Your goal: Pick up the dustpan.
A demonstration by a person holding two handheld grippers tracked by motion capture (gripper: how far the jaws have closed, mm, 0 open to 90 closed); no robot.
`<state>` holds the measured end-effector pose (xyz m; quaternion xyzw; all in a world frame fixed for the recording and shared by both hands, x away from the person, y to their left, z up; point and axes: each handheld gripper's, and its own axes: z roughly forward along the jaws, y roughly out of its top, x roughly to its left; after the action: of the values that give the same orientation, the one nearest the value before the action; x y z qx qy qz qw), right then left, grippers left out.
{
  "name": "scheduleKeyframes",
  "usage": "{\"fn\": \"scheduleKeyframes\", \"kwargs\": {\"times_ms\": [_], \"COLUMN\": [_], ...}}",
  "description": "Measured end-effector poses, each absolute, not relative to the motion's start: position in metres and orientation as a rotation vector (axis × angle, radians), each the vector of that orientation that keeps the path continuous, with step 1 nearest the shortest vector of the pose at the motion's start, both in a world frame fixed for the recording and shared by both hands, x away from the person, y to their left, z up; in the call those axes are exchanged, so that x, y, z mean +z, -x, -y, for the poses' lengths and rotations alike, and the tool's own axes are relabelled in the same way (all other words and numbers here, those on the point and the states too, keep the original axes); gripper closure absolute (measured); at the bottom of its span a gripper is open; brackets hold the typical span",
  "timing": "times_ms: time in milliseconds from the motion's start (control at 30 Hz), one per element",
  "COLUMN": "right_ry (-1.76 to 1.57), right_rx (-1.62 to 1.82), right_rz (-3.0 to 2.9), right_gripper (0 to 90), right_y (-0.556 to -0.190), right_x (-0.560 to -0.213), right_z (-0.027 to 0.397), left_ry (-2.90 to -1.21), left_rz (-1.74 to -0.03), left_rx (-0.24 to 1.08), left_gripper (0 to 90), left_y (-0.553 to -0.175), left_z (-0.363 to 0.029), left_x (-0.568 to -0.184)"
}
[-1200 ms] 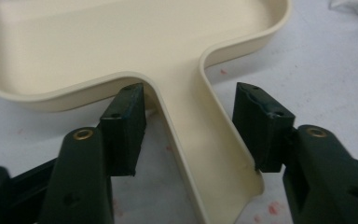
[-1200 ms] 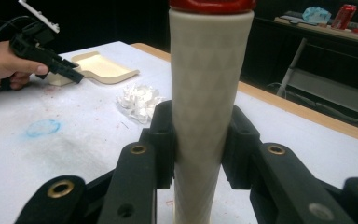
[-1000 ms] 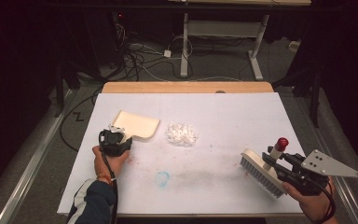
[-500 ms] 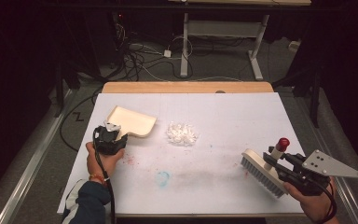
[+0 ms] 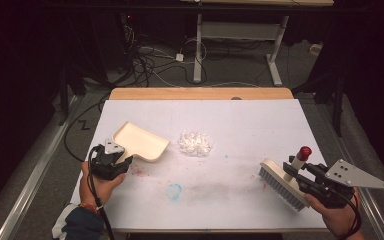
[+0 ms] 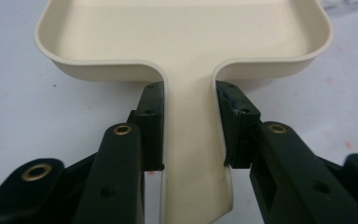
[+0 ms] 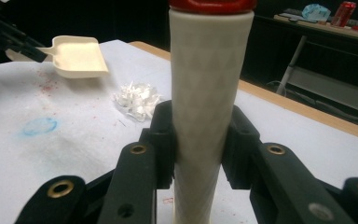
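A cream dustpan (image 5: 142,141) lies on the white sheet at the left, its mouth toward a small pile of white scraps (image 5: 195,143). My left gripper (image 5: 117,159) is shut on the dustpan's handle; in the left gripper view both jaws press the handle (image 6: 189,140) below the pan (image 6: 186,37). At the right, a cream brush (image 5: 280,182) with a red-capped handle rests bristles down. My right gripper (image 5: 300,175) is shut on that handle (image 7: 205,93). The right gripper view also shows the scraps (image 7: 137,100) and the dustpan (image 7: 77,56) farther off.
A white sheet (image 5: 260,125) covers the table, with a bare wooden strip (image 5: 200,93) along the far edge. A blue smudge (image 5: 174,190) and red speckles (image 5: 140,171) mark the sheet. Cables and desk legs (image 5: 198,55) lie on the floor beyond.
My left gripper has drawn the dustpan a little toward the person and to the left. The right gripper and brush have stayed put.
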<state>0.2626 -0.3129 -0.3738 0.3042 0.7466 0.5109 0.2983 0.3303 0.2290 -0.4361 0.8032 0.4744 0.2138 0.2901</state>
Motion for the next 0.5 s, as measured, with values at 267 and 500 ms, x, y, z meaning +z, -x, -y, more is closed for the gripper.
{"fn": "scheduleKeyframes", "kwargs": {"times_ms": [267, 500], "right_ry": [-0.821, -0.812], "right_rx": [1.351, 1.352], "right_rz": [-1.992, -1.996], "right_gripper": [70.4, 70.4], "right_y": [-0.267, -0.271], "right_x": [-0.376, -0.377], "right_z": [0.312, 0.308], "left_ry": [-2.207, -2.249], "left_rz": [-1.164, -1.117], "left_rx": [0.493, 0.437], "left_gripper": [63.8, 63.8], "left_y": [-0.307, -0.301], "left_z": [-0.218, -0.213], "left_x": [-0.435, -0.439]}}
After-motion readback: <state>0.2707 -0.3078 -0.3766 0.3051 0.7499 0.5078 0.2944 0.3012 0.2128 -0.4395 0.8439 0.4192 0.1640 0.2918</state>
